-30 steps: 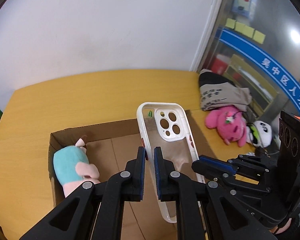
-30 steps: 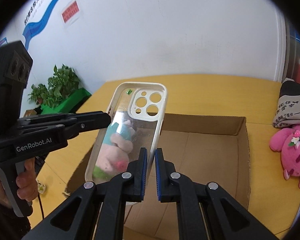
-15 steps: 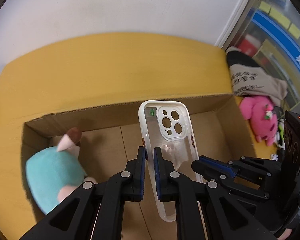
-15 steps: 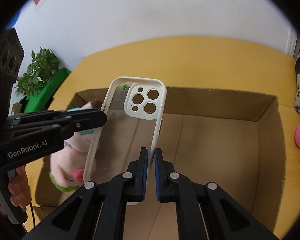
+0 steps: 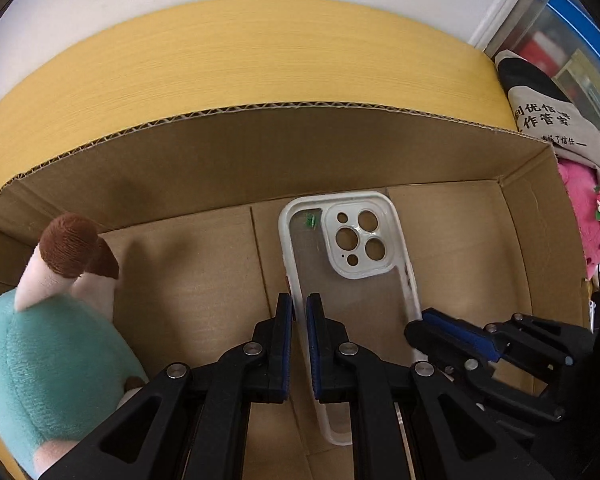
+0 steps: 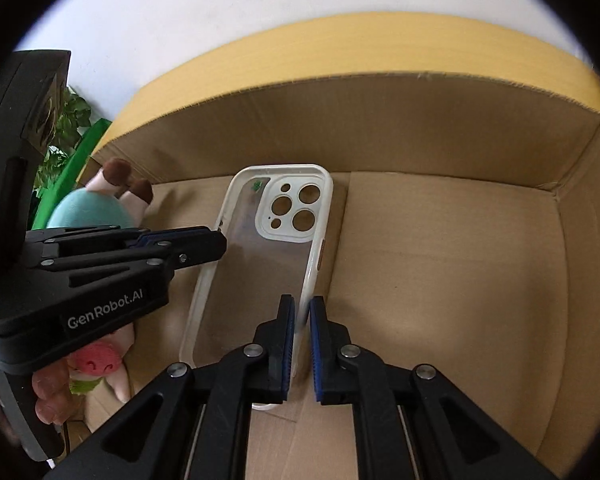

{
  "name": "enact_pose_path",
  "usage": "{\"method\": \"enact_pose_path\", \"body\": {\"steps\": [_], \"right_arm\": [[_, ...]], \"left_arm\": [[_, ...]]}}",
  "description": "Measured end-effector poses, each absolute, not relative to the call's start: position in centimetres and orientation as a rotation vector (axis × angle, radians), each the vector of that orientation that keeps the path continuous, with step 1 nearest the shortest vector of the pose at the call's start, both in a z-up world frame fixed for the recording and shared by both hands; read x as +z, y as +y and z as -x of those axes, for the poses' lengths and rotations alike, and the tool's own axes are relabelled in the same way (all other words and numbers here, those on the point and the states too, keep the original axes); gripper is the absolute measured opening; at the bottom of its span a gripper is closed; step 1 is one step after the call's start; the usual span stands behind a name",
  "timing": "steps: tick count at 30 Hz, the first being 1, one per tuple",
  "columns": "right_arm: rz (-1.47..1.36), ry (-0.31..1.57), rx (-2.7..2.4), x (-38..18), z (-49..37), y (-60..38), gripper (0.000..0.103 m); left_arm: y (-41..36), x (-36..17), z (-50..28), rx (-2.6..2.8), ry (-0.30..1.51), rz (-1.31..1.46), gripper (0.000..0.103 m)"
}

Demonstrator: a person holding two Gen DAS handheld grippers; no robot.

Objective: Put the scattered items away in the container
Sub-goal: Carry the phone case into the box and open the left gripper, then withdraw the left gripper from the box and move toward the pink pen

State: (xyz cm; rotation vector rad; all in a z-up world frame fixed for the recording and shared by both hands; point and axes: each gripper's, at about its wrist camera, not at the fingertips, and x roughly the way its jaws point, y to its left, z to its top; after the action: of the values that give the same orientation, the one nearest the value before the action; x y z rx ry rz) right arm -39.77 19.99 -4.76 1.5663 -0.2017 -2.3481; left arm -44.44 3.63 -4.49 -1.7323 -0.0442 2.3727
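Observation:
A clear phone case with a white rim (image 5: 352, 264) (image 6: 278, 240) is held down inside the brown cardboard box (image 5: 260, 152) (image 6: 440, 128), low over its floor. My left gripper (image 5: 299, 312) is shut on the case's left rim. My right gripper (image 6: 302, 316) is shut on its right rim; it shows in the left wrist view (image 5: 432, 322). A teal and pink plush toy (image 5: 48, 340) (image 6: 96, 208) lies at the box's left end.
The box sits on a yellow table (image 5: 240, 64). A pink plush (image 5: 584, 220) and a printed cloth bag (image 5: 548, 120) lie right of the box. A green plant (image 6: 68, 128) stands beyond the table's left edge.
Both grippers have lowered the phone case from above the box down into it, close to the box floor. Both stay shut on the case.

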Motion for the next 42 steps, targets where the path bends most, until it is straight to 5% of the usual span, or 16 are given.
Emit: {"method": "enact_pose_path", "body": {"steps": [2, 4, 6, 13, 17, 24, 34, 42], "right_arm": [[-1.566, -0.188, -2.348, -5.1, 40.0, 19.6, 0.01], [-1.553, -0.192, -2.346, -5.0, 39.7, 19.4, 0.028], [-1.522, -0.161, -2.383, -3.9, 39.0, 19.2, 0.047], [-1.237, -0.163, -2.508, 4.0, 30.5, 22.1, 0.077], [-1.088, -0.094, -2.6, 6.4, 22.9, 23.4, 0.079], [-1.016, -0.051, -2.714, 3.4, 15.6, 22.9, 0.08], [-0.875, 0.031, -2.764, -1.3, 13.2, 20.2, 0.084], [-0.773, 0.01, -2.83, -2.1, 12.9, 20.4, 0.09]], "left_arm": [[3.4, -4.0, 44.2, 2.377, -0.086, 1.693, 0.01], [3.1, -3.2, 43.8, 2.37, -0.136, 1.652, 0.029], [2.7, -1.8, 42.8, 2.415, -0.129, 1.593, 0.065], [-0.3, 6.7, 32.7, 2.645, -0.138, 1.141, 0.088], [-2.2, 8.0, 25.2, 2.786, -0.097, 0.95, 0.103], [-3.1, 4.4, 16.8, 2.893, -0.17, 0.846, 0.103], [-3.3, -1.5, 15.1, 2.98, -0.163, 0.827, 0.103], [-1.5, -3.3, 14.0, 3.051, 0.064, 0.755, 0.103]]}}
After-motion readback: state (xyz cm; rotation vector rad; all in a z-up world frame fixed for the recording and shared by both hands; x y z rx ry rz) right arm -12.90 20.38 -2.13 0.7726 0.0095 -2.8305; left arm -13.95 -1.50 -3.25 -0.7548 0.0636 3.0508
